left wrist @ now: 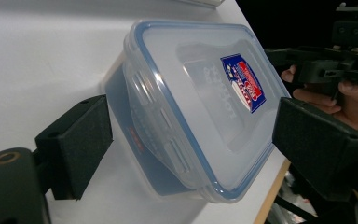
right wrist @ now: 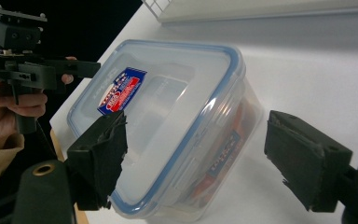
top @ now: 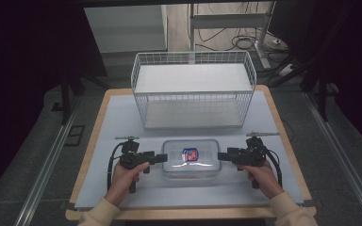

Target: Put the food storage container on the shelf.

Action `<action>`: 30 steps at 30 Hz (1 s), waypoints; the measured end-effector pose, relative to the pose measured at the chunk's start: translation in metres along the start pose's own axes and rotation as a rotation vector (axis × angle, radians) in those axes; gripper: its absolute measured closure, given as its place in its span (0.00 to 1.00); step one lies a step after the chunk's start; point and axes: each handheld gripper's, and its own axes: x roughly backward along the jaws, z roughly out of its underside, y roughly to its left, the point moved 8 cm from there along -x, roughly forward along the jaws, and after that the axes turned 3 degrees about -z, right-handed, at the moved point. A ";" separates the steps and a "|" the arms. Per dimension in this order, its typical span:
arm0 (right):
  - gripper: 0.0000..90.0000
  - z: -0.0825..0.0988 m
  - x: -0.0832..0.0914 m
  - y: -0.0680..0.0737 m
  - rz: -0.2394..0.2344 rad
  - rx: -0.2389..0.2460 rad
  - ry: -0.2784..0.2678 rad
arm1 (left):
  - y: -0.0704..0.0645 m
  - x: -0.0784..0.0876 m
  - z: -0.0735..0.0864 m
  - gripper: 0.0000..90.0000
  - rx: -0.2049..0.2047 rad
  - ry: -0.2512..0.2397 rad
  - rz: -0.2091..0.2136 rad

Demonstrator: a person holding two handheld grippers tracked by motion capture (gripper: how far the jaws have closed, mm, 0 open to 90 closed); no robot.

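A clear plastic container (top: 191,162) with a blue-rimmed lid and a red and blue sticker lies on the white mat near the table's front. My left gripper (top: 161,157) is at its left end and my right gripper (top: 221,156) at its right end, both pointing inward. In the left gripper view the container (left wrist: 191,107) sits between the wide-apart jaws of the left gripper (left wrist: 193,147), pads apart from its sides. The right gripper (right wrist: 200,161) likewise straddles the container (right wrist: 168,107) with open jaws. Something red shows through the wall.
A white wire basket (top: 193,89) with a shelf stands behind the container at the back of the table. The white mat (top: 118,117) covers the wooden tabletop (top: 93,141). Cables and metal stands lie on the floor beyond.
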 end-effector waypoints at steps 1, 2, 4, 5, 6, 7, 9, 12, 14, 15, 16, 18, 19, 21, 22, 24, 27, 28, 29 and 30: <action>0.22 0.001 -0.002 -0.001 -0.004 -0.010 0.008 | 0.000 -0.002 0.001 0.13 0.002 0.011 0.001; 0.22 0.001 -0.003 -0.002 -0.006 -0.018 0.017 | 0.001 -0.004 0.003 0.13 0.000 0.020 -0.002; 0.21 0.002 -0.005 -0.003 -0.006 -0.024 0.021 | 0.001 -0.006 0.004 0.13 0.004 0.029 0.001; 0.21 0.003 -0.006 -0.004 -0.006 -0.028 0.028 | 0.000 -0.008 0.006 0.13 0.013 0.035 0.011; 0.21 0.003 -0.009 -0.005 -0.012 -0.039 0.033 | 0.001 -0.011 0.008 0.13 0.017 0.049 0.016; 0.21 0.003 -0.009 -0.005 -0.012 -0.039 0.033 | 0.001 -0.011 0.008 0.13 0.017 0.049 0.016; 0.21 0.004 -0.012 -0.004 -0.028 -0.056 0.041 | 0.001 -0.014 0.010 0.13 0.033 0.060 0.034; 0.21 0.005 -0.016 -0.004 -0.029 -0.053 0.049 | 0.001 -0.017 0.012 0.13 0.042 0.063 0.048; 0.22 0.006 -0.018 -0.004 -0.028 -0.053 0.062 | 0.001 -0.019 0.013 0.13 0.045 0.072 0.052; 0.22 0.007 -0.020 -0.003 -0.036 -0.060 0.069 | 0.002 -0.020 0.014 0.14 0.040 0.077 0.050; 0.22 0.008 -0.021 -0.002 -0.040 -0.063 0.075 | 0.002 -0.022 0.014 0.14 0.045 0.080 0.051; 0.22 0.009 -0.021 -0.002 -0.041 -0.064 0.081 | 0.002 -0.023 0.015 0.15 0.049 0.079 0.061; 0.22 0.010 -0.023 -0.002 -0.040 -0.062 0.089 | 0.002 -0.024 0.015 0.16 0.050 0.083 0.067; 0.24 0.013 -0.024 -0.001 -0.057 -0.079 0.103 | 0.001 -0.025 0.016 0.20 0.048 0.084 0.077; 0.25 0.014 -0.025 0.000 -0.065 -0.089 0.107 | 0.001 -0.025 0.016 0.20 0.045 0.086 0.070; 0.26 0.015 -0.025 0.000 -0.072 -0.095 0.110 | 0.002 -0.025 0.016 0.21 0.042 0.084 0.063; 0.28 0.016 -0.026 0.002 -0.096 -0.111 0.121 | 0.004 -0.025 0.015 0.27 0.047 0.072 0.059; 0.29 0.016 -0.026 0.002 -0.095 -0.113 0.121 | 0.004 -0.024 0.015 0.27 0.047 0.073 0.058; 0.29 0.016 -0.025 0.002 -0.096 -0.116 0.121 | 0.004 -0.024 0.015 0.28 0.044 0.070 0.057; 0.30 0.016 -0.025 0.002 -0.096 -0.119 0.122 | 0.004 -0.024 0.014 0.28 0.045 0.063 0.053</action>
